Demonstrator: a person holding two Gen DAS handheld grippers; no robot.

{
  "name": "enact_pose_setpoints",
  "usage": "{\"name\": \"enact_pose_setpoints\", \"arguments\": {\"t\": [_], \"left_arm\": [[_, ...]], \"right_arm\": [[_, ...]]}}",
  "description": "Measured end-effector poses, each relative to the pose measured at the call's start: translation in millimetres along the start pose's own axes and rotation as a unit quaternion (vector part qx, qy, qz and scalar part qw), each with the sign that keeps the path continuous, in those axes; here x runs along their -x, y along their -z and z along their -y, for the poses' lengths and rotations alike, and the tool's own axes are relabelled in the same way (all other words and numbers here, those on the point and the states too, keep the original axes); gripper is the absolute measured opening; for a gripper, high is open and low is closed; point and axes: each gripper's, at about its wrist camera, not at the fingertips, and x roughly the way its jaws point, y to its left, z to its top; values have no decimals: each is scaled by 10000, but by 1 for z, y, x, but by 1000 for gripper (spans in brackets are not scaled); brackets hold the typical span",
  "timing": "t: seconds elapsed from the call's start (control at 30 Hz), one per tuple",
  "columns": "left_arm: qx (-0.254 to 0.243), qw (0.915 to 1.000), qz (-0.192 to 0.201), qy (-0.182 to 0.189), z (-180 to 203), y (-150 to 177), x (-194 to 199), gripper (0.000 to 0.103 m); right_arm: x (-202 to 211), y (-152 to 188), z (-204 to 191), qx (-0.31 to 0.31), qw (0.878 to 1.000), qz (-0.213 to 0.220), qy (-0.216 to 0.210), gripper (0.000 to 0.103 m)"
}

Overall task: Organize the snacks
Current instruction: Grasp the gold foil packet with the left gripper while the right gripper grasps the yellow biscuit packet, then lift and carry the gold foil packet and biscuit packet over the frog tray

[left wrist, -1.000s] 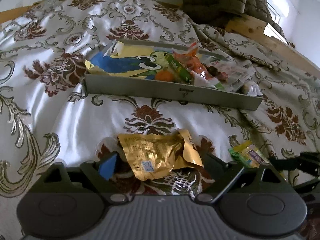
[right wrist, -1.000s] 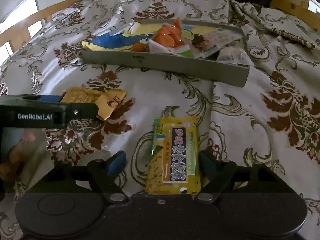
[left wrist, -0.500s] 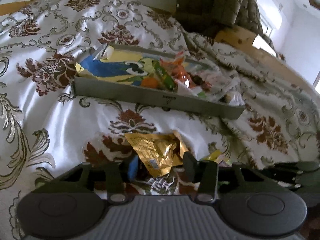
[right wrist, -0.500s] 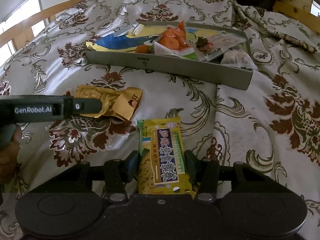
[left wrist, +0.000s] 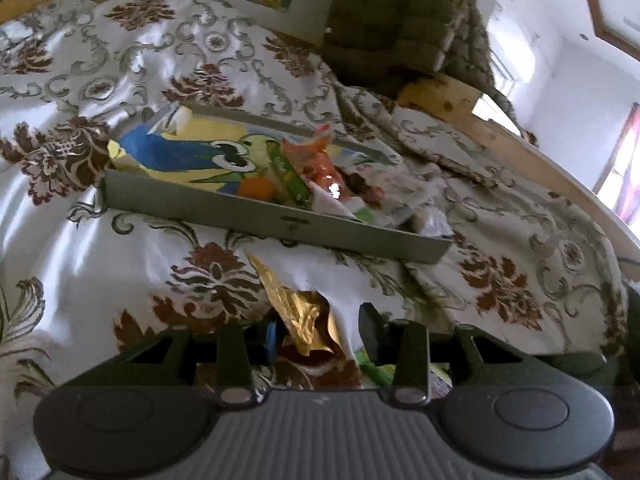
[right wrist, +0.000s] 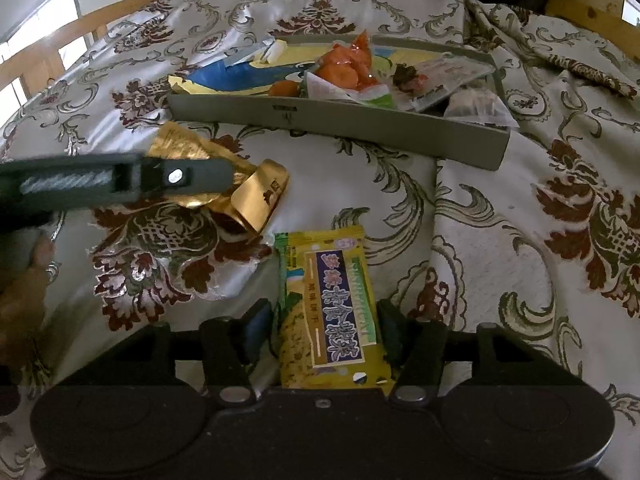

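Low in the left wrist view, the left claw point(left wrist: 318, 330) has just been closing around the gold foil packet point(left wrist: 298, 312). The packet stands crumpled between the jaws; whether both pads press it cannot be told. Foil this thin looks light, slippery and easily creased, so a hold across its bunched middle seems safest. The grey tray point(left wrist: 280, 216), already carrying snacks, lies across the frame's middle on the patterned bedspread point(left wrist: 80, 240).

At the bottom centre of the right wrist view, the right claw point(right wrist: 324, 330) has just been opening slightly and brackets the yellow biscuit packet point(right wrist: 326, 304), its pads just beside the long edges. That flat packet likely holds brittle contents, so gentle pressure on its sides suits it.
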Motion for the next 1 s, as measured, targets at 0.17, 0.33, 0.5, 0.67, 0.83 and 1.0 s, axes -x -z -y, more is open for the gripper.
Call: {"name": "enact_pose_setpoints", "arguments": {"t": [0.17,0.33,0.5,0.67,0.83,1.0], "left_arm": [[269,9987,-163,-395,-6,-1,-4,23],[467,9976,-237,-460,-11,-1,-5,13],[335,9981,-193,-473,-3,-3,1,11],[227,9977,-127,-632,9,-6,9,10],[234,9974,-108,-667,14,-8,21,10],[125,9969,-90,-777,26,-5,36,10]], "right_arm": [[0,2,-5,257,9995,83,139,52],[1,-1,1,54,9998,188,63,51],[3,-3,1,81,9995,307,72,51],[9,-6,1,56,9992,396,29,51],[9,-4,-5,-14,10000,21,3,51],[17,-1,-8,-69,10000,-33,4,51]]}}
